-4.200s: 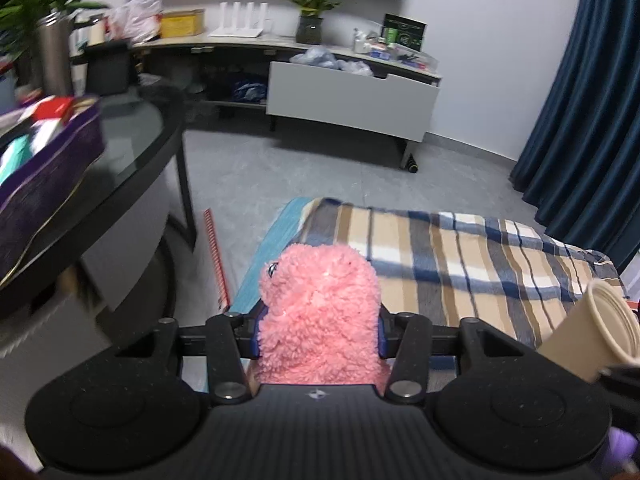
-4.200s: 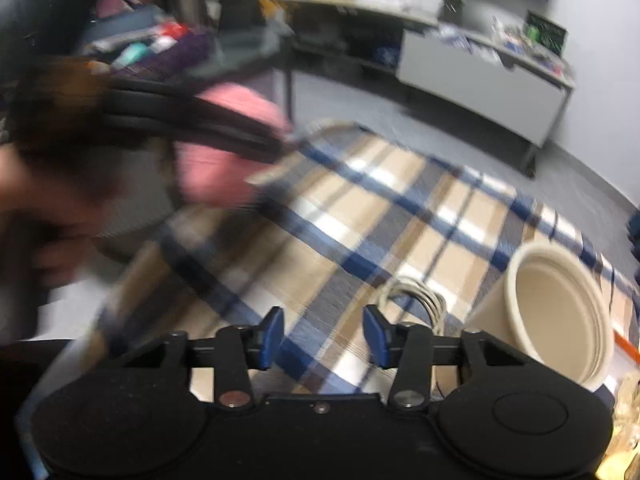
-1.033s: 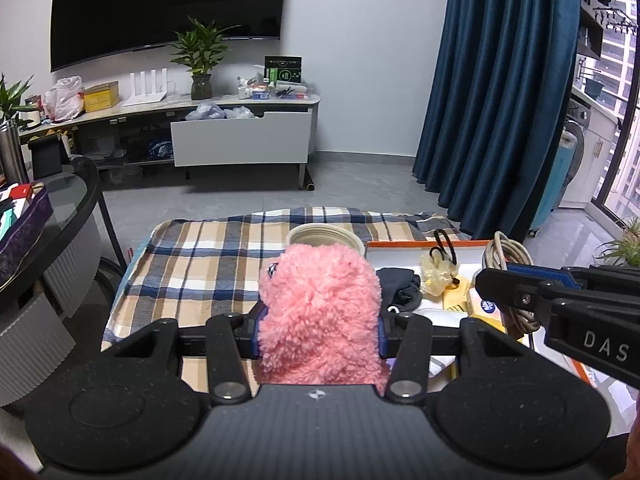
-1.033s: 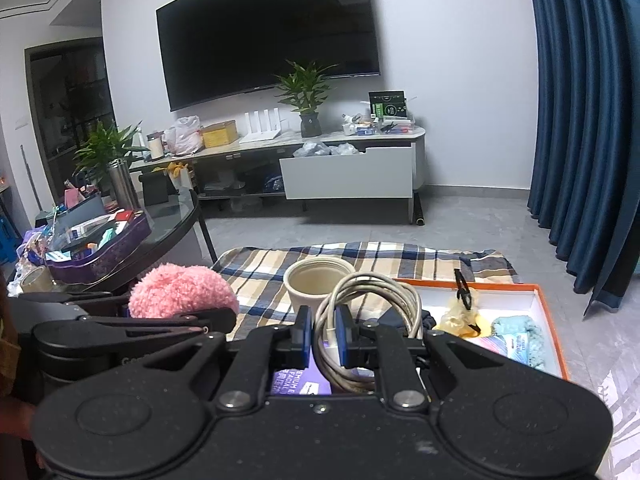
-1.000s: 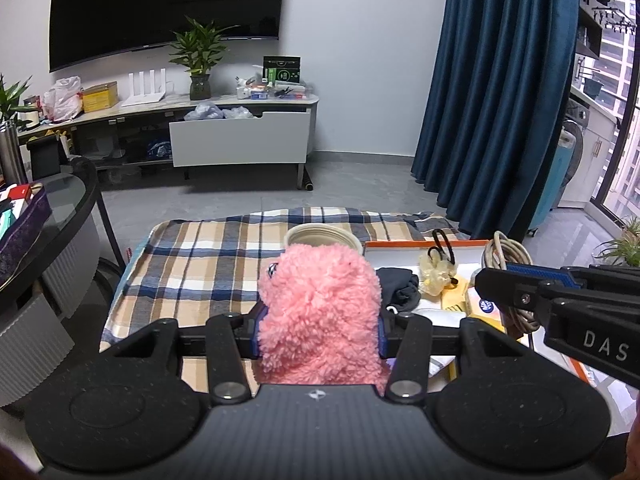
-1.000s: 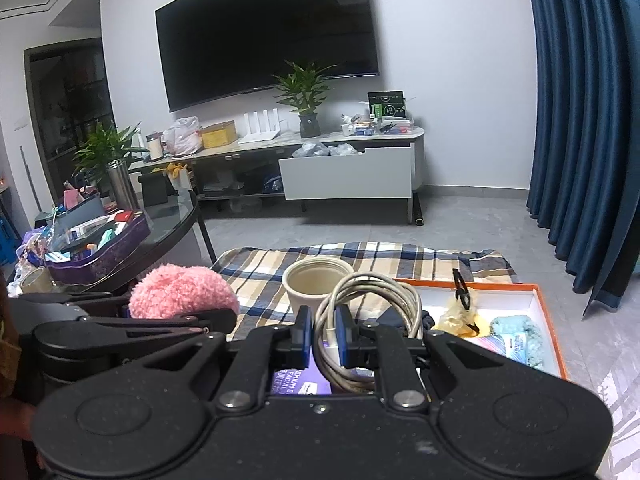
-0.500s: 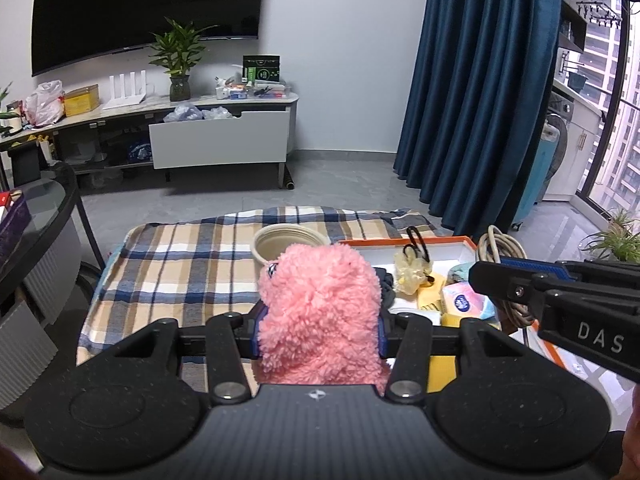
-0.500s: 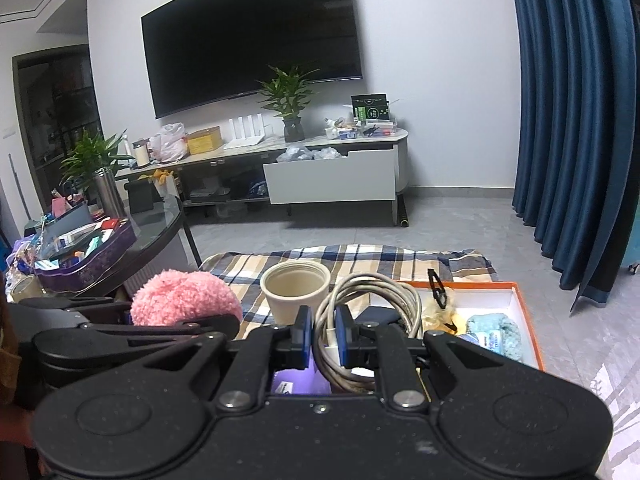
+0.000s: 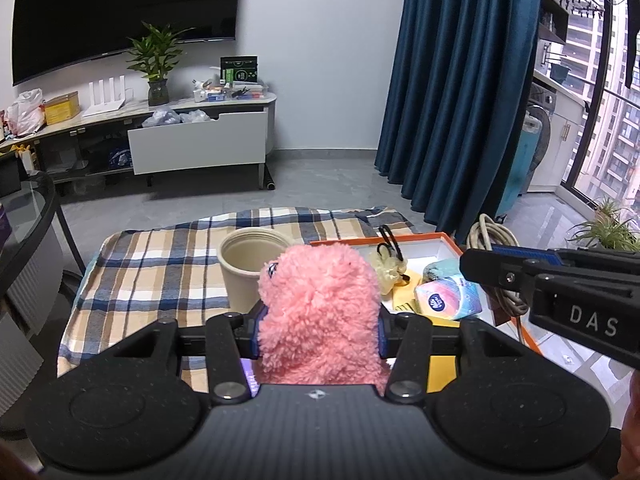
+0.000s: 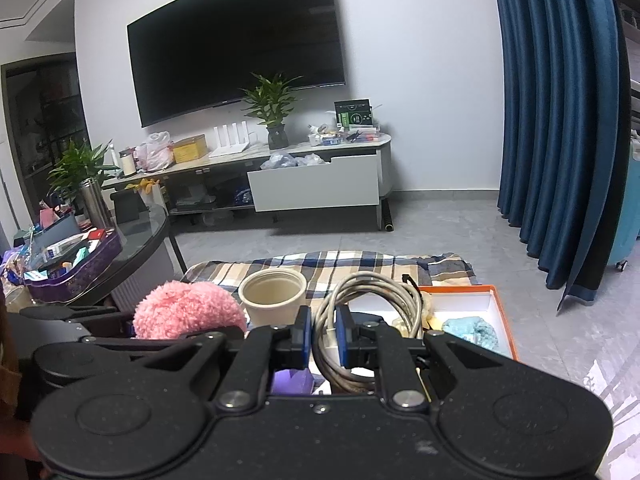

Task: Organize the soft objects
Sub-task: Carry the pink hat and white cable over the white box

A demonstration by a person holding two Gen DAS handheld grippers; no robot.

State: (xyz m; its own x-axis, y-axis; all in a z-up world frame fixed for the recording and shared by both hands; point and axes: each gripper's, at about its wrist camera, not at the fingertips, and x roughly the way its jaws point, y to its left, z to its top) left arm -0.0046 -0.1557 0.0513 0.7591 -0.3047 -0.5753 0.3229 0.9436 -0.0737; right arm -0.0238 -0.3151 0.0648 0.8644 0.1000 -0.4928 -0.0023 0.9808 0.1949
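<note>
Your left gripper (image 9: 318, 330) was clamped around the pink plush toy (image 9: 320, 312), your right gripper (image 10: 323, 336) pinched the coiled cable (image 10: 372, 300); both looked light and squishy, so I'd say gripping mid-body suited them.

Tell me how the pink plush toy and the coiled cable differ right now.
The pink plush toy is fluffy and rounded; the coiled cable is smooth grey cord wound in loops. The toy sits in the left gripper, whose jaws stand wide around it; the cable is pinched in the right gripper, jaws nearly together. Both are held above the plaid blanket.
</note>
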